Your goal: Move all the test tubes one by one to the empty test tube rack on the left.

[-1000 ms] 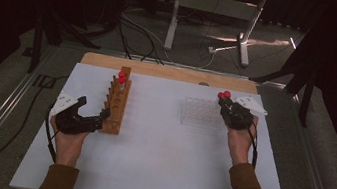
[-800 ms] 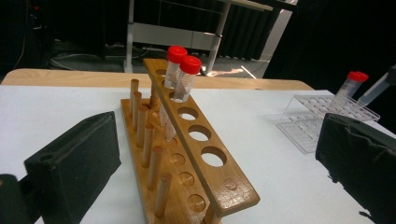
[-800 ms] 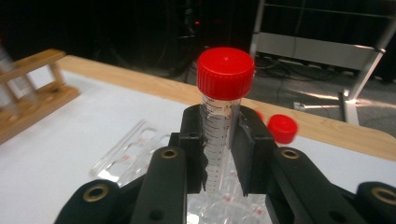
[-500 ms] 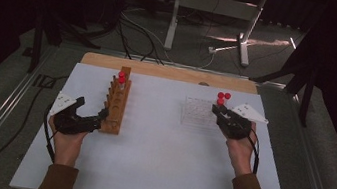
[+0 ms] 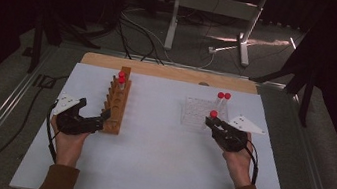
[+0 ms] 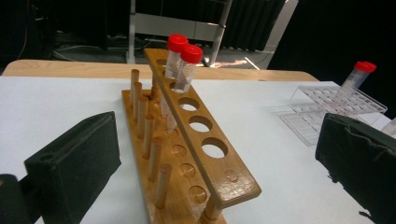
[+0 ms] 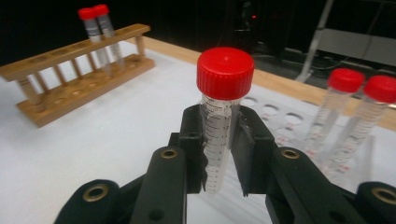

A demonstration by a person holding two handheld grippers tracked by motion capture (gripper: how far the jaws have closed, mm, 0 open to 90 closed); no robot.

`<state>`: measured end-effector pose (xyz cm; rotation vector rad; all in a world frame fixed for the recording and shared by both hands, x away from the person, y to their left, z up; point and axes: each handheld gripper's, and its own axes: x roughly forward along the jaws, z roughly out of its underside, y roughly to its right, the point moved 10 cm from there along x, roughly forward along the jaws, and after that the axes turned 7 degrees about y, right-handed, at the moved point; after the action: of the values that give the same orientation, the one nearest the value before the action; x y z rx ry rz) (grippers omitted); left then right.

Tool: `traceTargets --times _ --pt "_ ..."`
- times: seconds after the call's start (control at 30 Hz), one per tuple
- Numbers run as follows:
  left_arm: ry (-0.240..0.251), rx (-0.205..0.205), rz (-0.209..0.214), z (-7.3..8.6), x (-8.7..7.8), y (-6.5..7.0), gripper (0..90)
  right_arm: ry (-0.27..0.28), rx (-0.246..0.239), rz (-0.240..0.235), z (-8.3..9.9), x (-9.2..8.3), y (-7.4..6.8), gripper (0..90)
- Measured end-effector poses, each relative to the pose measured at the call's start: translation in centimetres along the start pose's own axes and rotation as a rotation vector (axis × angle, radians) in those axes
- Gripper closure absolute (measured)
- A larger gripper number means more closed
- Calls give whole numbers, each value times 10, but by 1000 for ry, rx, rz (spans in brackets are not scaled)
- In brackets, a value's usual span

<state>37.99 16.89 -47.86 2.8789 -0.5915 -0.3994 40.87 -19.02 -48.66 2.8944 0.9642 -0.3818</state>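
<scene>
A wooden tube rack [image 5: 117, 104] [image 6: 196, 140] [image 7: 70, 70] stands left of centre on the white table, with two red-capped tubes [image 5: 121, 78] [image 6: 183, 63] [image 7: 95, 28] in its far holes. My left gripper [image 5: 96, 120] [image 6: 219, 163] is open, its jaws on either side of the rack's near end. My right gripper [image 5: 211, 123] [image 7: 219, 154] is shut on a red-capped tube [image 5: 213, 114] [image 7: 222, 107], held upright just in front of the clear plastic rack [image 5: 201, 112] [image 6: 334, 109]. Two more red-capped tubes [image 5: 223, 98] [image 7: 359, 107] stand in the clear rack's far corner.
The white table sheet [image 5: 156, 163] lies on a wooden board [image 5: 170, 72] whose far edge shows. Beyond it are a metal stand [image 5: 209, 9] and cables on the floor. Rails run along both table sides.
My right gripper has drawn back toward me from the clear rack's far end, carrying one red-capped tube out of it. The left gripper has stayed at the wooden rack.
</scene>
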Motion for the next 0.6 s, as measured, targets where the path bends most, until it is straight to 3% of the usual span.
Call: traceTargets --times 0.37,0.47,0.6 --pt "-1 40 50 -2 3 28 6 -20 -16 -67 5 4 -20 738" --pt "4 24 86 -7 2 41 6 -35 -34 -93 7 6 -28 738" --pt "-2 58 130 -12 5 66 7 -41 -40 -119 7 10 -38 738"
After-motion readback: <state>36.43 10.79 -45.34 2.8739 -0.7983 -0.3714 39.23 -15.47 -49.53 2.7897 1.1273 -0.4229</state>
